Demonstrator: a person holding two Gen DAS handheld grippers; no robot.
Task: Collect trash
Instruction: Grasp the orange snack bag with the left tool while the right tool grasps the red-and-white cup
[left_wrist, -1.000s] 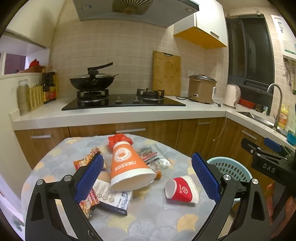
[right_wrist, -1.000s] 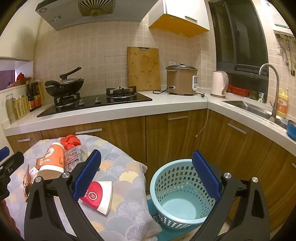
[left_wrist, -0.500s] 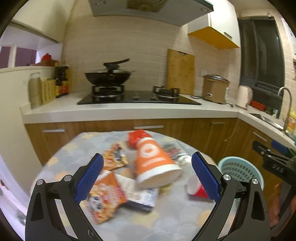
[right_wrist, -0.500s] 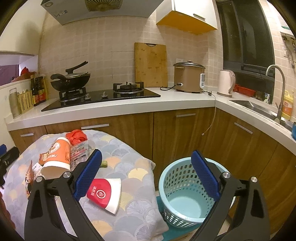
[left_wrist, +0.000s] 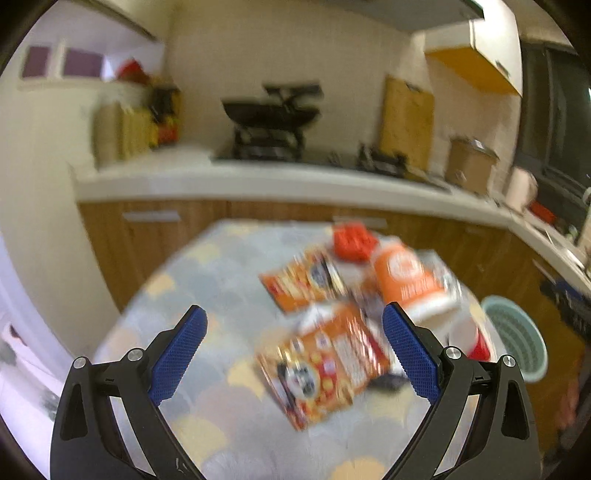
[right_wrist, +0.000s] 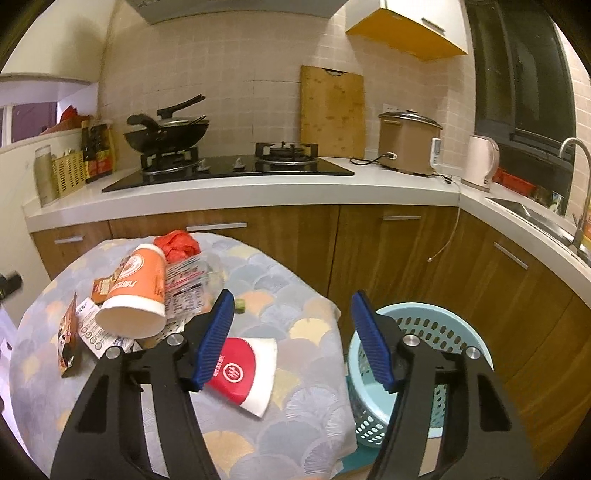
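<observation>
The trash lies on a round tabletop (right_wrist: 303, 295) with a scale-patterned cloth. A big orange cup (right_wrist: 135, 291) lies on its side over clear wrappers (right_wrist: 188, 284), with red crumpled plastic (right_wrist: 177, 242) just behind it. Orange snack packets (left_wrist: 325, 365) and a white leaflet (right_wrist: 98, 332) lie beside the cup. A flattened red cup (right_wrist: 243, 373) lies apart, near the tabletop's edge. A light blue basket (right_wrist: 424, 332) stands on the floor just beside the table.

The right tongs (right_wrist: 291, 339) hover over the tabletop's edge, between the red cup and the basket; the jaws are closing with nothing between them, the left pad just over the red cup.

The left tongs (left_wrist: 295, 354) are spread wide and grip nothing; that view is blurred. The nearer snack packet shows between the pads, untouched.
</observation>
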